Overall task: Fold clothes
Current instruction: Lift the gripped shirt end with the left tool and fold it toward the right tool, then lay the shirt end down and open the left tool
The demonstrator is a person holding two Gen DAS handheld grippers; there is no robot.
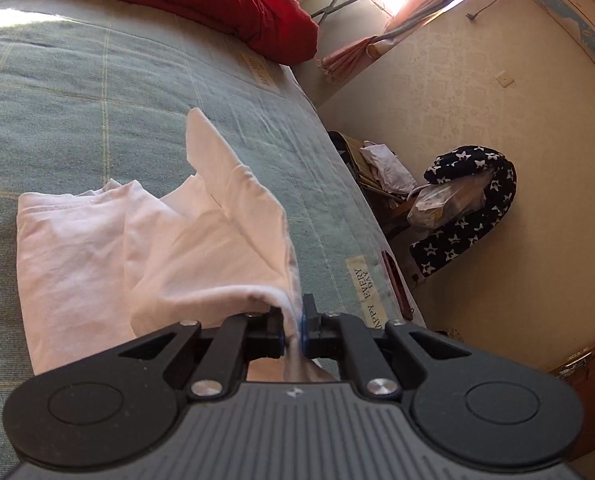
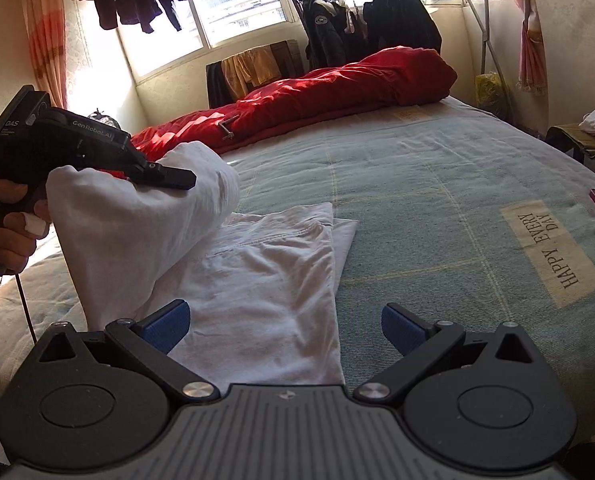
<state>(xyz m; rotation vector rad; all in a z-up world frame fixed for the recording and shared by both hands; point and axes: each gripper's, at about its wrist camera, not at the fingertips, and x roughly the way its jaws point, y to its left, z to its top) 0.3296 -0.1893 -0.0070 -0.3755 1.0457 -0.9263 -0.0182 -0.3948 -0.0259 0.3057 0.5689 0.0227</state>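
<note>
A white garment [image 1: 97,248] lies partly folded on the blue-green bedspread [image 1: 97,92]. My left gripper [image 1: 293,328] is shut on an edge of the white garment and lifts that part off the bed. In the right wrist view the left gripper [image 2: 177,178] shows at the left, held in a hand, with the lifted cloth [image 2: 137,224] draped under it. The rest of the garment [image 2: 265,296] lies flat on the bed. My right gripper [image 2: 285,328] is open and empty, just above the garment's near edge.
A red quilt [image 2: 317,88] lies across the far side of the bed. The bed edge [image 1: 369,216] drops to the floor, where a star-patterned dark cloth [image 1: 473,208] and a pile of things sit. A clothes rack [image 2: 377,20] stands by the window.
</note>
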